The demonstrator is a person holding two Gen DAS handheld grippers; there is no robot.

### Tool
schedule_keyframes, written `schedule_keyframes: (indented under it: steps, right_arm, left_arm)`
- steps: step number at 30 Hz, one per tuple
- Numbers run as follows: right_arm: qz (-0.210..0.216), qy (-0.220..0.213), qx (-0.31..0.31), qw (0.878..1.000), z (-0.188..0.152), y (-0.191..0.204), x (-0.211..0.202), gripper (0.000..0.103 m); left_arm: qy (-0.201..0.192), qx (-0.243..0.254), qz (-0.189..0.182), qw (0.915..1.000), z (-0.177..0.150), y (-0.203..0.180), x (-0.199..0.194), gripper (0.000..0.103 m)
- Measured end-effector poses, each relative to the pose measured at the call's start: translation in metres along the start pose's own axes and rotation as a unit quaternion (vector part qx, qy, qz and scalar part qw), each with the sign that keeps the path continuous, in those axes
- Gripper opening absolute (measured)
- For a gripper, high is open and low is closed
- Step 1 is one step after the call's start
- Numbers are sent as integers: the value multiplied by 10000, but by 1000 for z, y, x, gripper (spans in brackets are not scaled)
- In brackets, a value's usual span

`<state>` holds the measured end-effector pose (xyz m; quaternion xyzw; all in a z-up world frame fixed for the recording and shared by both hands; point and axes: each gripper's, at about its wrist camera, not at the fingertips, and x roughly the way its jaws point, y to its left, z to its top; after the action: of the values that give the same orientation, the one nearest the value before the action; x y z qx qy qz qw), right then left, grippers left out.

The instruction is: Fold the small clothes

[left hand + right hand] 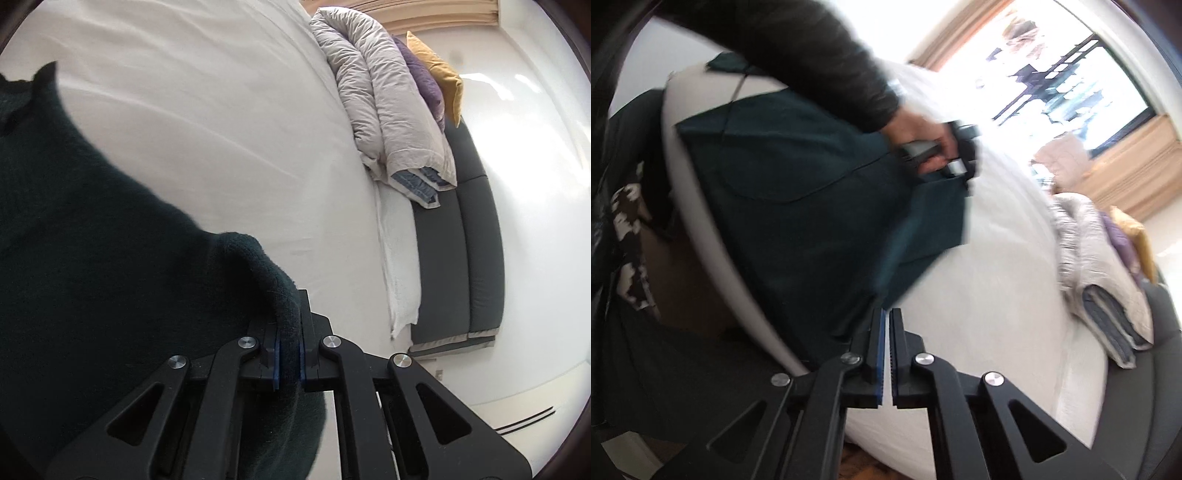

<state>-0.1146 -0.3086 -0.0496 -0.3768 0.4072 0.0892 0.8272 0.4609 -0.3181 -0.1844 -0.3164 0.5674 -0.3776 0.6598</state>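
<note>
A dark green garment (92, 236) fills the left of the left wrist view, over the white bed (221, 110). My left gripper (290, 325) is shut on a folded edge of it, the cloth pinched between the blue pads. In the right wrist view the same garment (798, 192) lies spread on the bed (997, 295), one corner lifted by the left gripper (960, 162) in the person's hand. My right gripper (885, 314) has its jaws almost closed at the garment's near edge; the blur hides whether cloth is between them.
A folded beige quilt (388, 110) with purple and yellow cushions (443, 81) lies at the bed's far end, also in the right wrist view (1100, 266). A dark grey bench (461, 258) runs along the bed. A window (1071, 74) is behind.
</note>
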Motion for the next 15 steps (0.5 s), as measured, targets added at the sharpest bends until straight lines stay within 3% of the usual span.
schedule_keyframes:
  steps: [3,6,8,9,10,13,15]
  right_arm:
    - [-194,-197,220,9994,10,-22,-15,1]
    - [417,-611,856,9936,10,-31,-15,1]
    - [628,-771,1362,9857,1,-30,1,26]
    - [694,-746,1591,9820,-5,-30,12,51]
    - [790,-735,1862,9766,-11,-31,24,59]
    - [1122,-473,2898,9493,-40,-47,69,59]
    - [1424,-115,3827,9128,-66,-69,107,55]
  left_arm:
    - [57,116,-2,9999,-4,-14,2,5]
    - [18,-68,129,9999,-2,-2,-6,5]
    - [-12,-178,181,9997,0,14,-12,5]
    - [-11,-198,211,9996,1,19,-12,5]
    - [10,-240,173,9996,0,26,-13,5]
    - [22,-226,139,9996,3,28,-8,5]
    - [35,-199,165,9997,4,28,-4,5]
